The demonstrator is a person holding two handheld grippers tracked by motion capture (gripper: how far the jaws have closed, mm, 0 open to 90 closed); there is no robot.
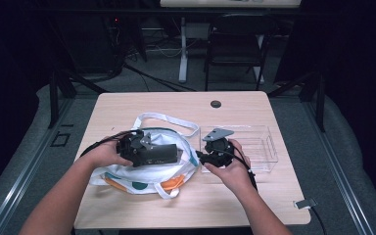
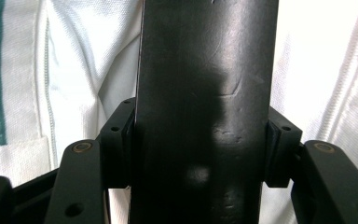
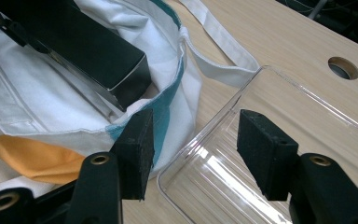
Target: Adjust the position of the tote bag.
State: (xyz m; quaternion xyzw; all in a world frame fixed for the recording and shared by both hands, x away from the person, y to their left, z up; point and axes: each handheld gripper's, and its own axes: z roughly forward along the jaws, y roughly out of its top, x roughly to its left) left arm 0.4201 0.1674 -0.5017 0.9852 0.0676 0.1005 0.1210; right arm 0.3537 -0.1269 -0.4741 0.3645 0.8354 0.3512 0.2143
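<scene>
Dark floor, a chair and desk legs lie beyond a pale wooden surface [image 1: 127, 105], on which a white cloth bag [image 1: 142, 176] with teal trim and orange patches lies open beside a clear plastic tray [image 1: 267, 147]. The left gripper [image 2: 200, 149] has its pads pressed against both long sides of a black rectangular box [image 2: 205, 93], which hangs over the white lining of the bag's mouth; in the high view the box [image 1: 159, 152] sits just above the bag's opening, pointing toward the tray side. The right gripper [image 3: 193, 149] stands wide with nothing between its pads, poised at the bag's teal rim [image 3: 168, 105] where the bag meets the near corner of the tray [image 3: 279, 93]. The step in hand looks to be lowering the box into the bag. To do it well, the right gripper would best pinch the teal rim and lift it a little so the mouth stays wide, while the left keeps its squeeze even and tips the box's far end [image 3: 126, 77] down past the rim before easing off. Slack cloth folding under the box, or a loose white strap [image 1: 169, 120] catching a corner, seems the likeliest snag, so letting go should wait until the box rests on the bag's floor.
</scene>
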